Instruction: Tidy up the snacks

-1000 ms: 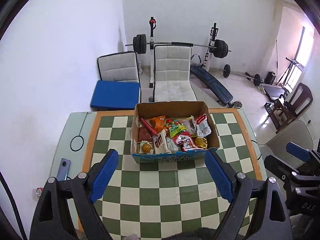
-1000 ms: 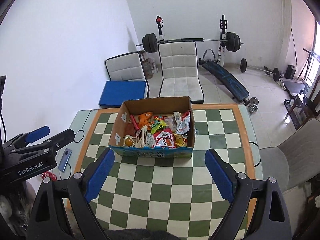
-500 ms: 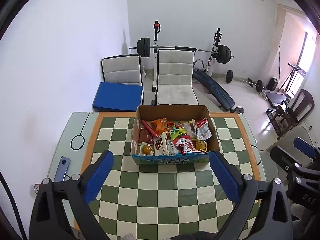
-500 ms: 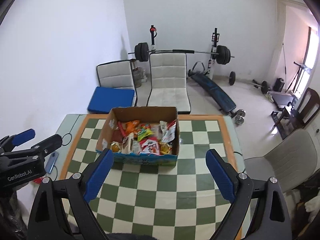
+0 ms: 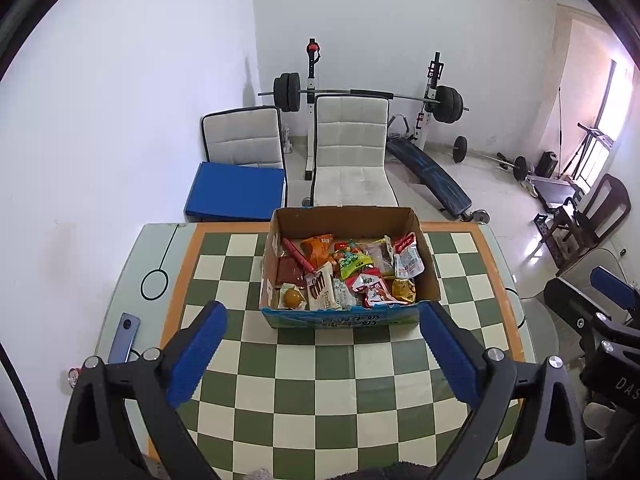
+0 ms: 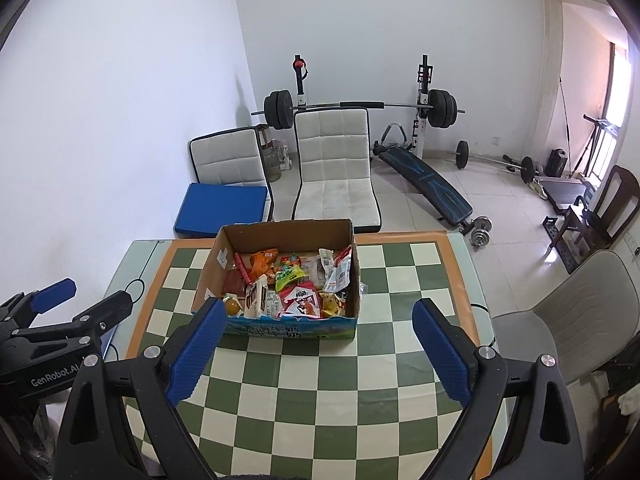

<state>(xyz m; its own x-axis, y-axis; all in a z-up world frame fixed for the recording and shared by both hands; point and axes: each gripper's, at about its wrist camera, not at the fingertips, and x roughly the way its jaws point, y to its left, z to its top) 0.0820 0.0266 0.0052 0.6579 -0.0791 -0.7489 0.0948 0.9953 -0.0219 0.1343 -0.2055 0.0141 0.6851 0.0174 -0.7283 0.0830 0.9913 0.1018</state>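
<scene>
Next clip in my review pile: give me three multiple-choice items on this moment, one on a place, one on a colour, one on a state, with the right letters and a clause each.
1. Where are the snack packets?
A. spread over the checkered table
B. inside the cardboard box
C. on the white chair

2. What colour are the pads on the fingers?
A. blue
B. red
C. yellow

3. How is the left gripper?
A. shut on a packet
B. shut on the box rim
C. open and holding nothing

Answers:
1 B, the packets lie piled within the walls of the cardboard box on the checkered table.
2 A, both wrist views show blue pads.
3 C, its fingers stand wide apart over bare table short of the box.
</scene>
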